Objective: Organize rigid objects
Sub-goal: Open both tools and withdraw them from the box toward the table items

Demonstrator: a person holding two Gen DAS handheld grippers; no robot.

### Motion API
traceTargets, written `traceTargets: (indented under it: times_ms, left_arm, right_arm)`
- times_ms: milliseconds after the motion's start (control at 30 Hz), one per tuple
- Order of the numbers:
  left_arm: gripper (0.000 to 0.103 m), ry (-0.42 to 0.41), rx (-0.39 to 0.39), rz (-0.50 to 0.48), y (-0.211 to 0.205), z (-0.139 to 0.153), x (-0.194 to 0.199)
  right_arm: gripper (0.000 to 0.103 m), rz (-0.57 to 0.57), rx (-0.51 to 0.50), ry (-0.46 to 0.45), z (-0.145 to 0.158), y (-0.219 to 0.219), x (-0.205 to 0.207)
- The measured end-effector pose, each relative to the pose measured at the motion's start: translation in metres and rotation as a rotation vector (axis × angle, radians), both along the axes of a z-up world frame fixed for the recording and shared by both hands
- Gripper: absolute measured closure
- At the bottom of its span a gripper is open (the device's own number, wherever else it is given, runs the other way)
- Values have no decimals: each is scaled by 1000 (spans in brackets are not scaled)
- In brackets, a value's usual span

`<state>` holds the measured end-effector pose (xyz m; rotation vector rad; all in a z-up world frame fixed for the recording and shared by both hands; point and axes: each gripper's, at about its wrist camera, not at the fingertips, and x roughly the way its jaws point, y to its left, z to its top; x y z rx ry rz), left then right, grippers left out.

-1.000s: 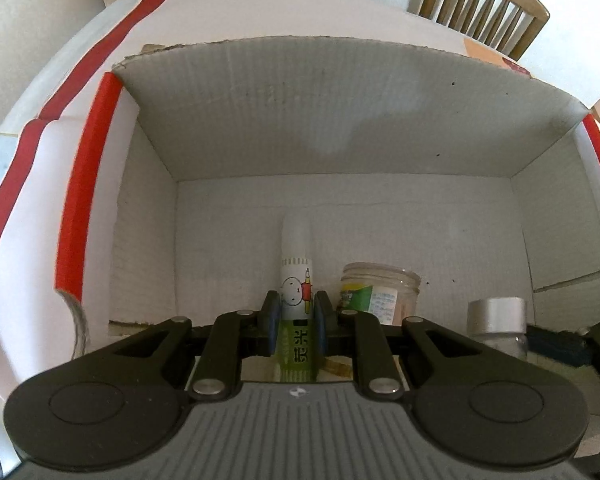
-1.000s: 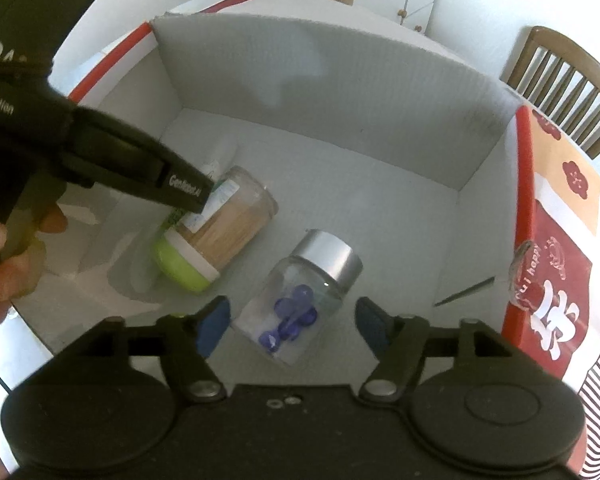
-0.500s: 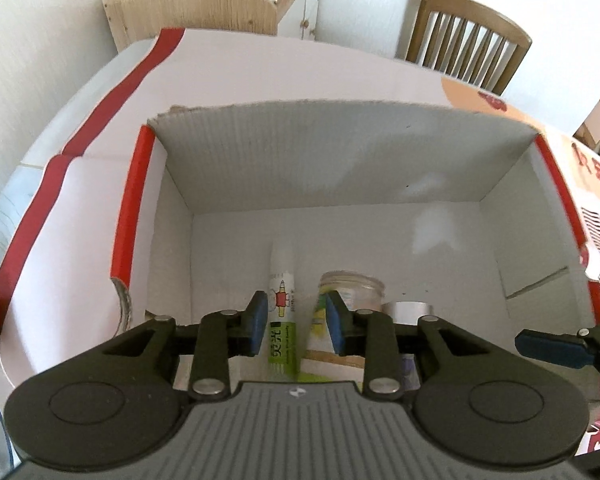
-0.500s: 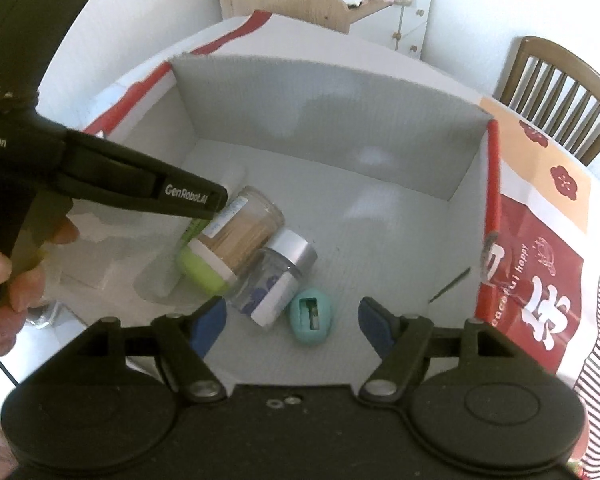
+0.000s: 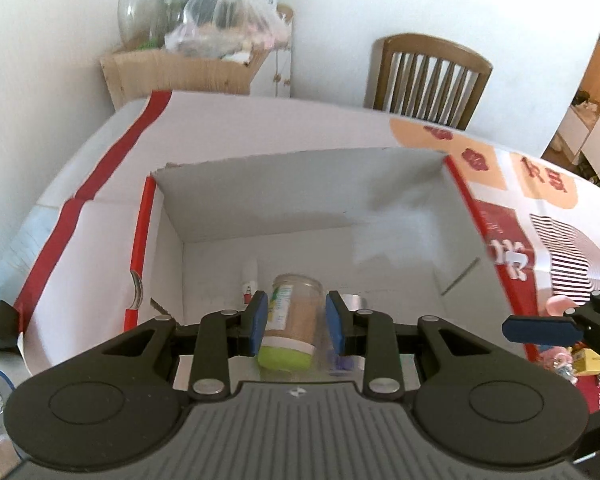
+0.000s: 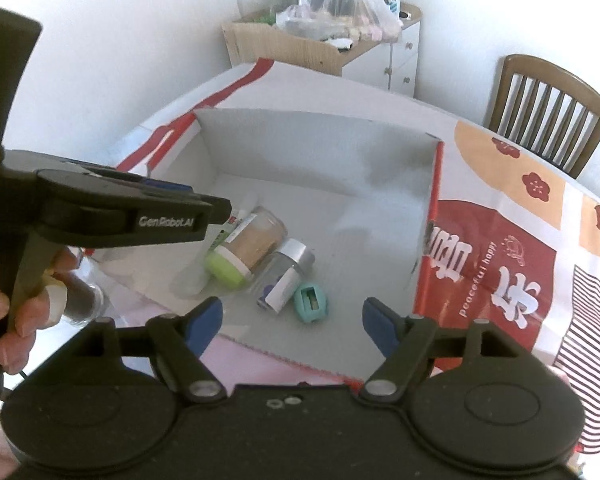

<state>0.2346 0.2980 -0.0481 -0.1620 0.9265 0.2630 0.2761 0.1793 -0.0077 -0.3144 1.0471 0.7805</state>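
An open white cardboard box [image 6: 380,152] with red edges holds several things on its floor. A toothpick jar with a green lid [image 6: 248,248] lies on its side, a glue stick [image 6: 236,224] behind it, a clear vial with a silver cap [image 6: 286,274] beside it, and a teal pencil sharpener [image 6: 311,303] to the right. My left gripper [image 5: 296,322] is open and empty, held above the box over the jar [image 5: 290,320]. My right gripper [image 6: 292,320] is open and empty above the box's near edge.
The box [image 5: 300,184] sits on a table with a red and white patterned cloth [image 6: 520,240]. A wooden chair [image 5: 428,76] stands behind the table. A cardboard carton with plastic bags [image 6: 320,32] stands by the far wall. Small items [image 5: 572,356] lie on the cloth at right.
My left gripper let go of the glue stick, opened and rose out of the box. My right gripper also pulled back and up; the sharpener came into view.
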Motion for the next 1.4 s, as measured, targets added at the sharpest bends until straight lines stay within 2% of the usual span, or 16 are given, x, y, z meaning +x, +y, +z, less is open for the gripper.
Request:
traceTargets:
  times_ms: [300, 333, 367, 433, 633, 800, 867, 1067, 1400]
  left_arm:
    - [71, -48, 37, -21, -53, 24, -31]
    - [63, -51, 38, -21, -60, 26, -34]
    - [49, -56, 37, -18, -66, 28, -36]
    - [35, -82, 32, -9, -80, 33, -44]
    - [35, -110, 16, -14, -117, 40, -58]
    - [35, -108, 17, -17, -148, 34, -64]
    - [29, -108, 19, -22, -160, 31, -64]
    - [21, -122, 16, -44, -191, 22, -66]
    - [20, -116, -36, -69, -231, -24, -59]
  right_arm:
    - [17, 23, 73, -18, 28, -50, -20]
    - [16, 26, 80, -21, 31, -57, -22]
    - [15, 29, 87, -26, 33, -64, -25]
    - [13, 34, 102, -30, 38, -77, -29]
    - [6, 36, 134, -47, 47, -125, -38]
    - [1, 22, 148, -57, 47, -169, -40]
    - [1, 7, 149, -62, 46, -185, -38]
    - [0, -21, 150, -69, 38, -227, -32]
    - [0, -33, 63, -79, 7, -284, -25]
